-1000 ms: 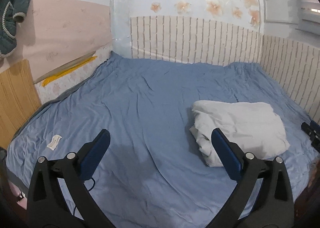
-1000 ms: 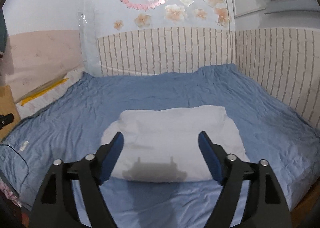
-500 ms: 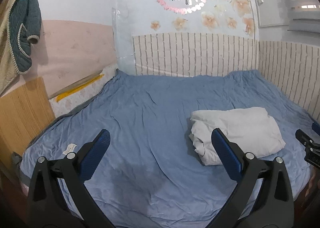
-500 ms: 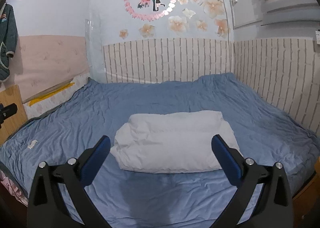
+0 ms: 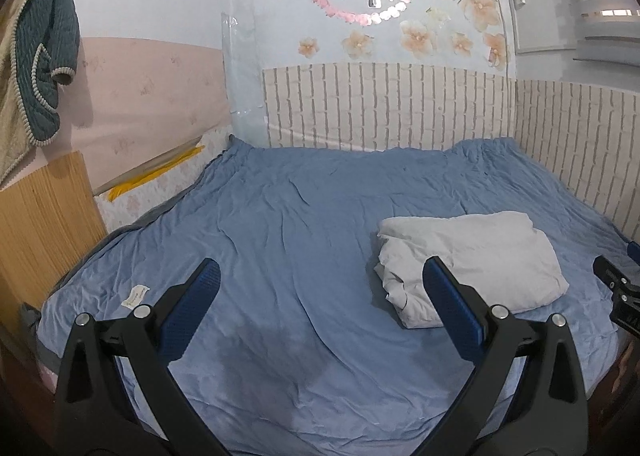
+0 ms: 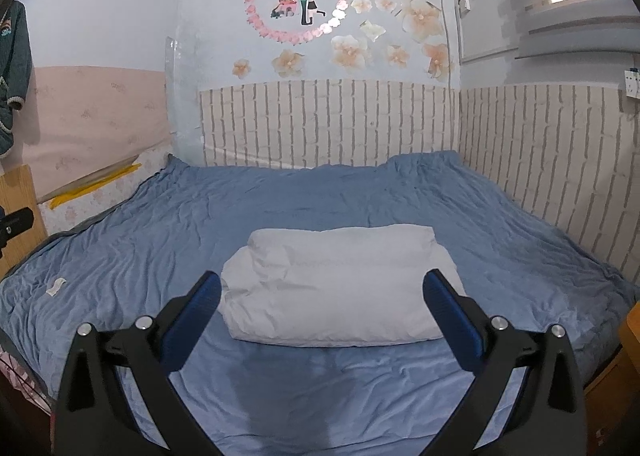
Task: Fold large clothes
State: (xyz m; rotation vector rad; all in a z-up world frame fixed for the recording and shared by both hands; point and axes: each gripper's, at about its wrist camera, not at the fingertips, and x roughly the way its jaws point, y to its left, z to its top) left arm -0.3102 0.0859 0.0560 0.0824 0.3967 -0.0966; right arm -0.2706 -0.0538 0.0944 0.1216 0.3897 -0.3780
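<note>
Garment [image 6: 340, 292], white and folded into a thick bundle, lies on the sheet [image 6: 360, 192] just ahead of the right tongs [image 6: 322, 298], whose 2 jaws stand spread and empty. Left tongs [image 5: 320, 286] are spread too, empty, with the bundle off to their right.

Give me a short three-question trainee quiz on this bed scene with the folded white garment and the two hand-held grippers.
1. True or false: the folded white fabric garment lies on the wrinkled blue bedsheet.
2. Which hand-held gripper directly faces the garment: A left, B right?
3. Fill in: both hand-held grippers' jaws are ____ and hold nothing.

Key: 1 true; 2 B; 3 open.
</note>
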